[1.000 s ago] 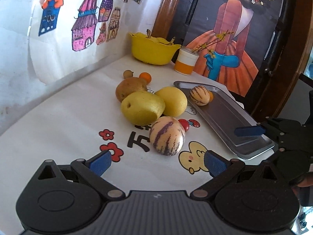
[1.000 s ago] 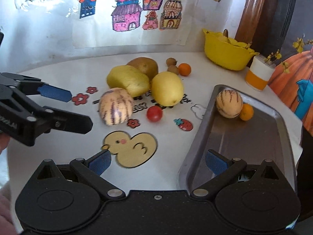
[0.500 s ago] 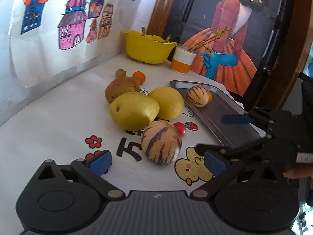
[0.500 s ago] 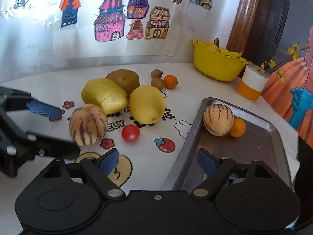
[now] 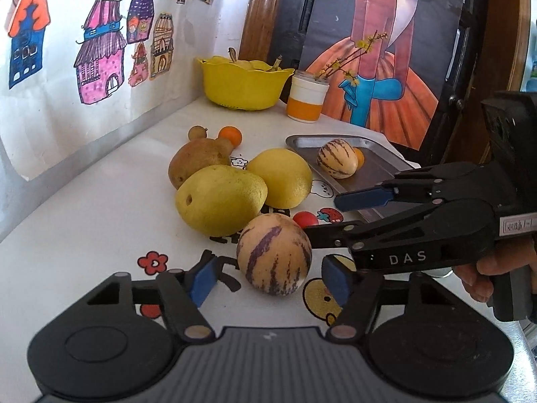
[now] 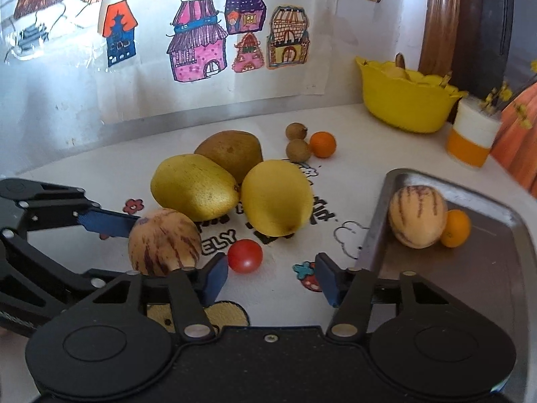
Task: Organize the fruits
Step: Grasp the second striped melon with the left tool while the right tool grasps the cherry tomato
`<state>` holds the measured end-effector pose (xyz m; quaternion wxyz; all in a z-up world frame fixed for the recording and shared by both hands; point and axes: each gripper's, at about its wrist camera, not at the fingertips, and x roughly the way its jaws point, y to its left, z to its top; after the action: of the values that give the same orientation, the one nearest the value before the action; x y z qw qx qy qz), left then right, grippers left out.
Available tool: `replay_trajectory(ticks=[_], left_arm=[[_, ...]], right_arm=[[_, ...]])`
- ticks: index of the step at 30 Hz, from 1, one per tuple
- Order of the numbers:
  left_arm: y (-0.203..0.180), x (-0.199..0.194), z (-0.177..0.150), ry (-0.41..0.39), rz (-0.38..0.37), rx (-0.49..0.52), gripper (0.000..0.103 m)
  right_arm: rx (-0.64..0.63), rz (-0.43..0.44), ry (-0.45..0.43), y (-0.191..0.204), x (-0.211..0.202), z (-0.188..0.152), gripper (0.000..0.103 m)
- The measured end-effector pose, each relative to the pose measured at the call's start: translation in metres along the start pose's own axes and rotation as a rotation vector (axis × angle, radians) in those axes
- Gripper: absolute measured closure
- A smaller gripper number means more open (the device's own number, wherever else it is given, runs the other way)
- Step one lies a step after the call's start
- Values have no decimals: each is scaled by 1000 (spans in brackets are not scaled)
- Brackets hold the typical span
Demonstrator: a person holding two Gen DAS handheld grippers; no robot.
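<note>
A striped pepino melon [image 5: 273, 253] lies on the white table, between the open fingers of my left gripper [image 5: 268, 280]; it also shows in the right wrist view [image 6: 164, 241]. My right gripper [image 6: 272, 278] is open and empty, just short of a cherry tomato [image 6: 245, 256]; it also shows in the left wrist view [image 5: 339, 215]. Two yellow fruits [image 6: 194, 186] [image 6: 277, 198], a brown fruit [image 6: 230, 151], two small brown fruits [image 6: 297, 149] and a small orange [image 6: 323, 144] lie behind. A metal tray [image 6: 453, 268] at right holds a second striped melon [image 6: 418, 216] and a small orange [image 6: 454, 228].
A yellow bowl [image 6: 406, 104] with fruit and a white-and-orange cup [image 6: 471, 137] stand at the back right. A wall with house drawings [image 6: 198, 47] runs along the back. A painting [image 5: 376, 53] leans behind the tray.
Both grippers have moved forward toward the fruit. My left gripper now has the striped melon between its open fingers. My right gripper has come close to the cherry tomato.
</note>
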<state>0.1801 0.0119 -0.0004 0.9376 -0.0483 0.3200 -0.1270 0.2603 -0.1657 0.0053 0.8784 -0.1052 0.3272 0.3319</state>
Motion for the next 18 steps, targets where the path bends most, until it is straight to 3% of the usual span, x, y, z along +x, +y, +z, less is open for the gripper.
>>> replay_trajectory(ticks=[11, 18], left_arm=[[1, 6, 4, 5, -10, -4, 49], [-1, 6, 4, 6, -6, -5, 50]], right_arm=[[68, 85, 0, -7, 9, 5, 61], [100, 114, -8, -11, 12, 8, 70]])
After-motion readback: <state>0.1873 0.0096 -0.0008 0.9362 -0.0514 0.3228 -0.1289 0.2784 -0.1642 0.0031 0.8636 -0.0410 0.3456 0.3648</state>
